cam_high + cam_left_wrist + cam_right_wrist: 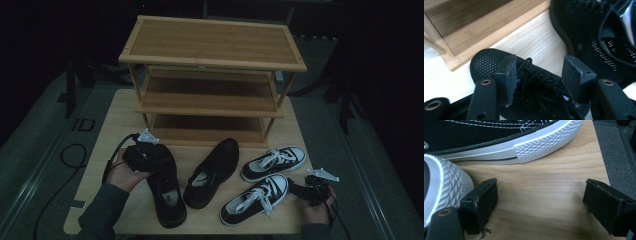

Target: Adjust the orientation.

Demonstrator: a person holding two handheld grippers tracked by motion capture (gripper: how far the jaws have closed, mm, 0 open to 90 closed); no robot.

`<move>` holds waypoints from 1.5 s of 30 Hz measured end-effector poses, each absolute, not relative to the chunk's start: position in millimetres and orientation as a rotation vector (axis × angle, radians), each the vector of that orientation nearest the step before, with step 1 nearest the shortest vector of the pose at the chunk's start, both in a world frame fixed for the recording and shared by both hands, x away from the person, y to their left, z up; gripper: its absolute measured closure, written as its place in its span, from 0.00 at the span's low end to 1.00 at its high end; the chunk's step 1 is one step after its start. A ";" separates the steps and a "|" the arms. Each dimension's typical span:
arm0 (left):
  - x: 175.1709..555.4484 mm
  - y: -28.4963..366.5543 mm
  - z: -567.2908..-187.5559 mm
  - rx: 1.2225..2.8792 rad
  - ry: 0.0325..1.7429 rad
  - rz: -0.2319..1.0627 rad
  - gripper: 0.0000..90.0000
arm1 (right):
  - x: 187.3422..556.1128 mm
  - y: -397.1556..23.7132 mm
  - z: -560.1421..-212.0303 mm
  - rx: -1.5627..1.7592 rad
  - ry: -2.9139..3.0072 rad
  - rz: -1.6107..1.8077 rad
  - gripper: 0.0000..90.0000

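Two black mesh shoes lie on the table, one at the left (pixel 167 192) and one in the middle (pixel 212 172). My left gripper (pixel 156 154) hangs over the left shoe. In the left gripper view, my left gripper (pixel 540 72) is open, its pads on either side of that shoe's laces (pixel 534 82) without pressing them. A pair of black-and-white sneakers lies at the right, one near (pixel 255 199) and one farther back (pixel 274 162). My right gripper (pixel 294 187) stands open by the near sneaker's toe (pixel 446 185), with bare wood between its pads (pixel 540 195).
A three-tier wooden shoe rack (pixel 212 60) stands at the back of the light wooden table (pixel 105 140); its lowest shelf (pixel 486 27) is just beyond the left black shoe. The table's right edge is close to my right gripper. Dark floor surrounds the table.
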State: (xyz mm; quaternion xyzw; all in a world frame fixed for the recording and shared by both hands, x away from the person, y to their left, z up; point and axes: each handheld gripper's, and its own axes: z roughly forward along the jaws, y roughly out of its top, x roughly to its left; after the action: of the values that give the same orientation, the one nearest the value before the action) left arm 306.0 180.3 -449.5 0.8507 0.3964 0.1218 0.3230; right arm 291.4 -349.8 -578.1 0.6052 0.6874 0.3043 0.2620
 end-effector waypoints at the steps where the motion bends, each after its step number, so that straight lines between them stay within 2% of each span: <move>1: 303.7 179.7 -448.5 2.232 1.039 0.314 0.49 | 291.4 -349.8 -578.1 1.638 1.860 0.823 0.14; 9: 286.4 178.2 -445.3 2.231 1.066 0.343 0.32 | 291.4 -349.8 -578.1 1.638 1.860 0.823 0.14; 17: 271.4 179.3 -462.7 2.240 1.083 0.278 0.33 | 291.4 -349.8 -578.1 1.638 1.860 0.823 0.14; 29: 265.7 187.9 -473.9 2.278 1.113 0.244 0.45 | 291.4 -349.8 -578.1 1.638 1.860 0.823 0.14; 33: 263.9 188.4 -473.7 2.303 1.094 0.236 0.61 | 291.4 -349.8 -578.1 1.637 1.860 0.823 0.14; 35: 263.0 191.0 -472.6 2.298 1.102 0.261 0.70 | 291.4 -349.8 -578.1 1.638 1.860 0.823 0.14; 40: 264.0 204.6 -469.1 2.278 1.167 0.354 0.87 | 291.4 -349.8 -578.1 1.638 1.860 0.823 0.14; 43: 266.9 213.1 -470.5 2.262 1.204 0.360 0.86 | 291.4 -349.8 -578.1 1.638 1.860 0.823 0.14; 45: 267.5 213.5 -473.8 2.271 1.213 0.363 0.80 | 291.4 -349.8 -578.1 1.638 1.859 0.823 0.14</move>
State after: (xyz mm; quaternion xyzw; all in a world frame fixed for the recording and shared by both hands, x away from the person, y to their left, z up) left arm 267.5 213.5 -473.8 0.8417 0.4494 0.1347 0.2672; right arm 291.4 -349.8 -578.1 0.6053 0.6872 0.3043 0.2621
